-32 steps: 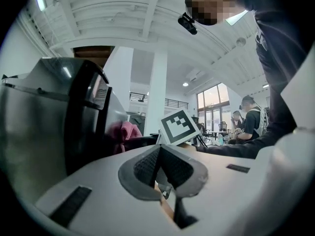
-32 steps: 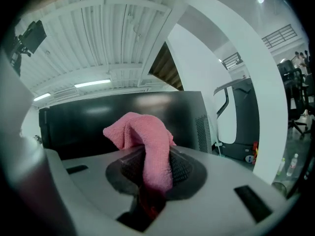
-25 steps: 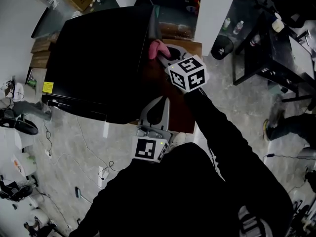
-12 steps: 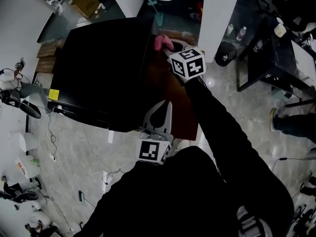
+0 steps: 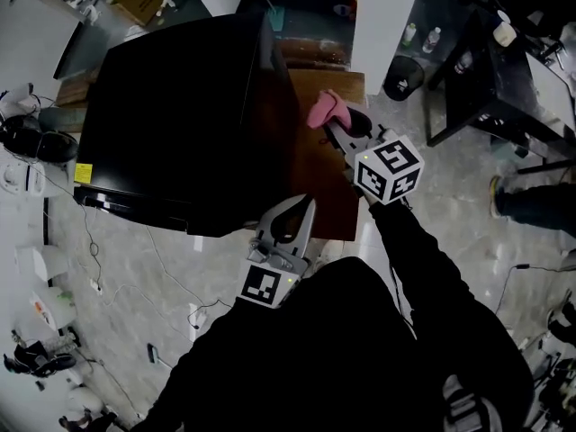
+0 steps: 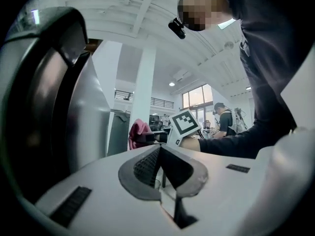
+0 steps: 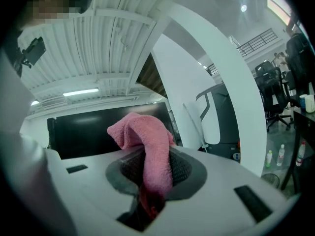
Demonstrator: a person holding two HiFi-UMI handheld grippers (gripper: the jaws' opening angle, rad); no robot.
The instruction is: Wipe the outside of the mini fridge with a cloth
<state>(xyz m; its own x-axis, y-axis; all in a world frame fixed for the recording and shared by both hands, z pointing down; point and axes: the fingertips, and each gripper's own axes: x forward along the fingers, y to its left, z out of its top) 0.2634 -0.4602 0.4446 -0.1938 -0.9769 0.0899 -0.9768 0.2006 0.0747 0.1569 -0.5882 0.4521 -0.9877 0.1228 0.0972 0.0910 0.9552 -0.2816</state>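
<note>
Two hand-held grippers in play, and only one of them is working. Starting at ten o'clock in the head view, the black mini fridge (image 5: 180, 97) fills the frame, its top dark and bare. Sliding over to its five o'clock corner, the left hand-held gripper (image 5: 310, 202) hangs just off the fridge, jaws pressed together on nothing, tips aimed toward twelve o'clock. On to the one o'clock of that, and here's the business end: the pink cloth (image 5: 322, 108) sits bunched at the fridge's three o'clock side, over the wooden desk (image 5: 346, 86), pinched firmly in the right hand-held gripper (image 5: 335, 126). The right gripper view shows the cloth wedged between the pads and flopping over the tips, with the black fridge behind it. Whether the cloth actually touches the side wall I can't tell from here. My read: this is the side-wall pass of the wipe, mid-stroke or between strokes. Next move, I'd say, calls for pressing the cloth flat against that side and dragging it along, grip tight so it doesn't slip out.
</note>
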